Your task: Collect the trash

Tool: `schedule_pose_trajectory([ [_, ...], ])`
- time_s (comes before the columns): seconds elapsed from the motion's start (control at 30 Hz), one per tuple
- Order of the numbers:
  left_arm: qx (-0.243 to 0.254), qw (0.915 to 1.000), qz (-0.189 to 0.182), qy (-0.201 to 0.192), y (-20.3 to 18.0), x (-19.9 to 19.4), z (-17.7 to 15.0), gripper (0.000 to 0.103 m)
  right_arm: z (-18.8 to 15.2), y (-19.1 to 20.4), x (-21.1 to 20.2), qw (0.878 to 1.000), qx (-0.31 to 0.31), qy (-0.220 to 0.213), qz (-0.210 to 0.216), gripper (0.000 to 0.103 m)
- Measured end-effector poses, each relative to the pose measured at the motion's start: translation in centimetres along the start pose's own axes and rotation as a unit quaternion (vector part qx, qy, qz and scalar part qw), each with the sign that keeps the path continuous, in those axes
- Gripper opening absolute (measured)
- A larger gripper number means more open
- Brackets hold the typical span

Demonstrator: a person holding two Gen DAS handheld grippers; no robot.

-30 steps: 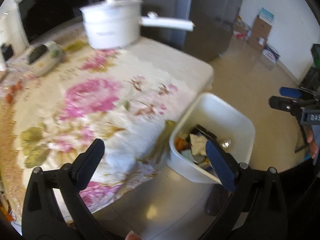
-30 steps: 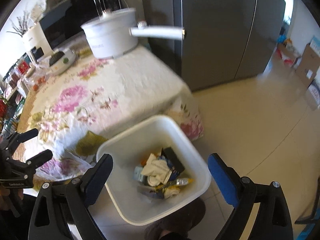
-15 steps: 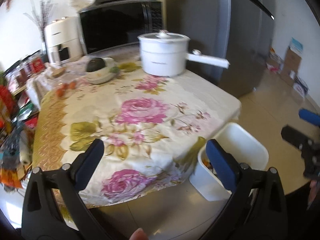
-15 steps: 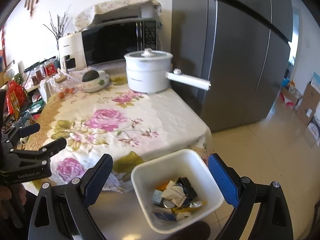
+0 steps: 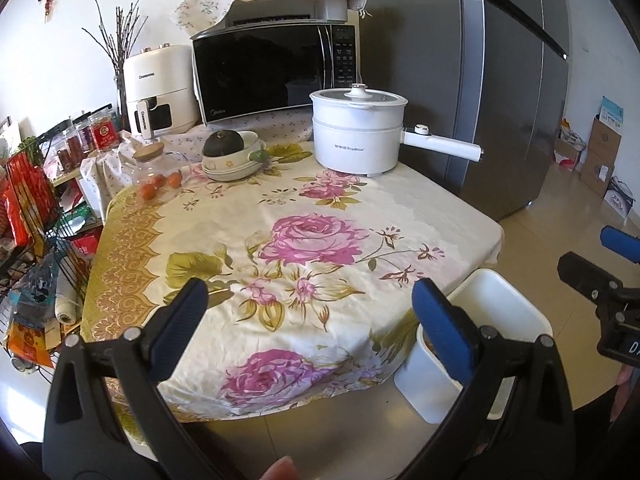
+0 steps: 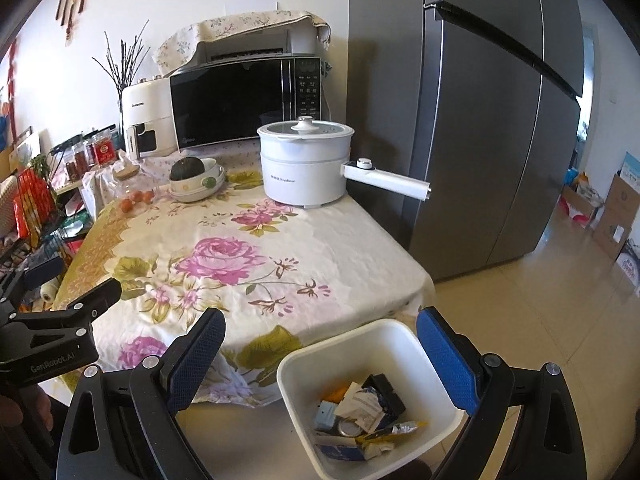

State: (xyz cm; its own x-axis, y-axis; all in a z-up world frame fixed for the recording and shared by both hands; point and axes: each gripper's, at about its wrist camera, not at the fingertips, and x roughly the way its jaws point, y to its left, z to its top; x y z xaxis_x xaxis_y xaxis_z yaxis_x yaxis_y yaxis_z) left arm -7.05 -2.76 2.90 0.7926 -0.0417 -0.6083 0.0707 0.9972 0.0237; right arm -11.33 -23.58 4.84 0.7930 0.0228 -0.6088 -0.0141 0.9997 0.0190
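Beside the near right corner of the floral tablecloth (image 6: pixel 280 264), on the tile floor, a white bin (image 6: pixel 360 344) holding wrappers and cartons (image 6: pixel 360 412) is seen. The left gripper (image 5: pixel 310 316) and right gripper (image 6: pixel 320 354) are held wide apart, empty. The cloth's near half is bare; an electric pot (image 6: pixel 306 160) is set at its far edge.

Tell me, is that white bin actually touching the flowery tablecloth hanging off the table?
Cannot tell. In the right wrist view the white bin overlaps the hanging tablecloth edge, but neither view shows a plain contact or gap.
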Motion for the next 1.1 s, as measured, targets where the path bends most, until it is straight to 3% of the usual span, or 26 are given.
schedule_pose_trajectory([
  [1.1,-0.002,1.0000,-0.002,0.001,-0.11,-0.09,-0.09,0.102,-0.03,-0.07,0.20,1.000,0.002,0.000,0.004,0.099],
])
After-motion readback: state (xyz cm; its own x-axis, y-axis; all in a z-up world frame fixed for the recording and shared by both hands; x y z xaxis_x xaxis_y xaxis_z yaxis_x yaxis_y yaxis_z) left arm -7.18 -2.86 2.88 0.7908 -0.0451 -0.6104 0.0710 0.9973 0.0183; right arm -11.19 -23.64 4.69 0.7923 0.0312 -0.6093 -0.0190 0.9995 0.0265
